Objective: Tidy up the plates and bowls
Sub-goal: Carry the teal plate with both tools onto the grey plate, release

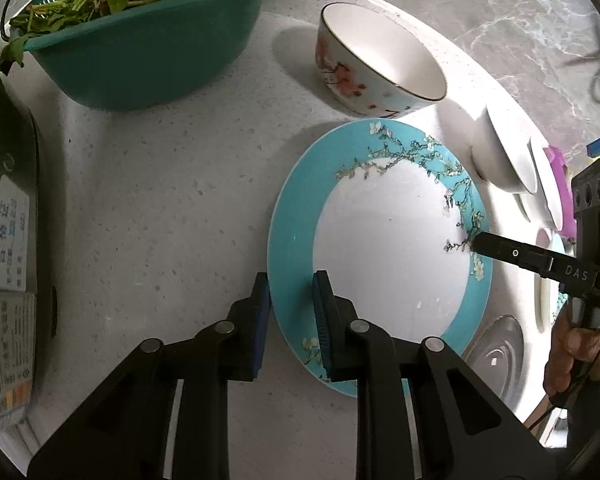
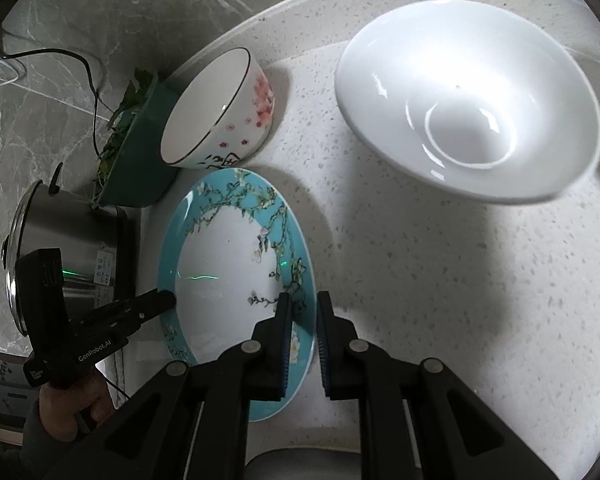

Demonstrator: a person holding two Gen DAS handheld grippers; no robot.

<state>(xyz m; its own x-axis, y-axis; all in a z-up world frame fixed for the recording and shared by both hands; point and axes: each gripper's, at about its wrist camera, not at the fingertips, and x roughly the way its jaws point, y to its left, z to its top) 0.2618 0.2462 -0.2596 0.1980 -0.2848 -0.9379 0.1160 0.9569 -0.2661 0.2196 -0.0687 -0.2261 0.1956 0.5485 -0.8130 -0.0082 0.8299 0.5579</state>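
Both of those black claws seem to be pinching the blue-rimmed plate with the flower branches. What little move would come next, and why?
Probably a small, level lift. The left gripper and the right gripper each clamp an opposite edge of the turquoise-rimmed blossom plate, which lies on the speckled white counter. Raising both sides together should free it without tipping it toward the pink-flowered bowl nearby.

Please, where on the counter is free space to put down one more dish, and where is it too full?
Free: the counter between the green colander, the metal pot and the blue plate; also the stretch in front of the large white bowl, right of the plate. Crowded: around the flowered bowl, and the stacked white dishes.
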